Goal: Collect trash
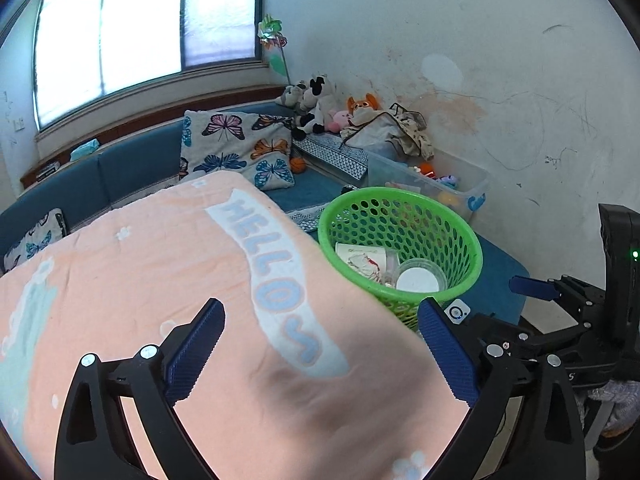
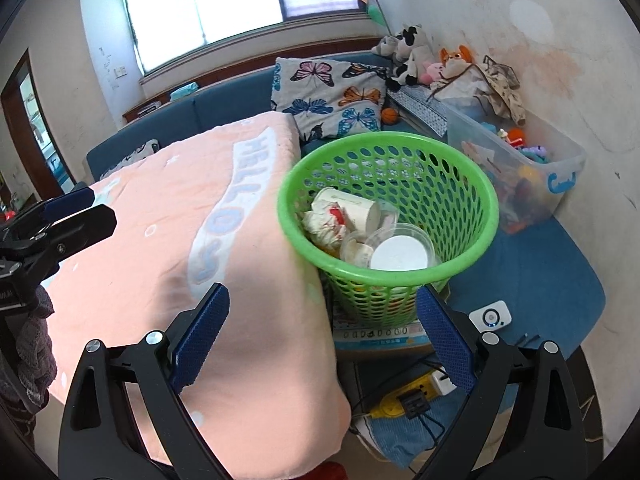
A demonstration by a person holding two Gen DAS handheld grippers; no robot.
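A green mesh basket stands beside a table covered by a pink "HELLO" cloth. Inside it lie a paper cup, crumpled paper and a clear plastic lid. My left gripper is open and empty above the cloth, left of the basket. My right gripper is open and empty, just in front of the basket. The right gripper shows at the right edge of the left wrist view; the left one shows at the left edge of the right wrist view.
A blue sofa carries butterfly cushions and stuffed toys. A clear bin of toys stands by the wall. A small white device, a book and a power strip with cables lie below the basket.
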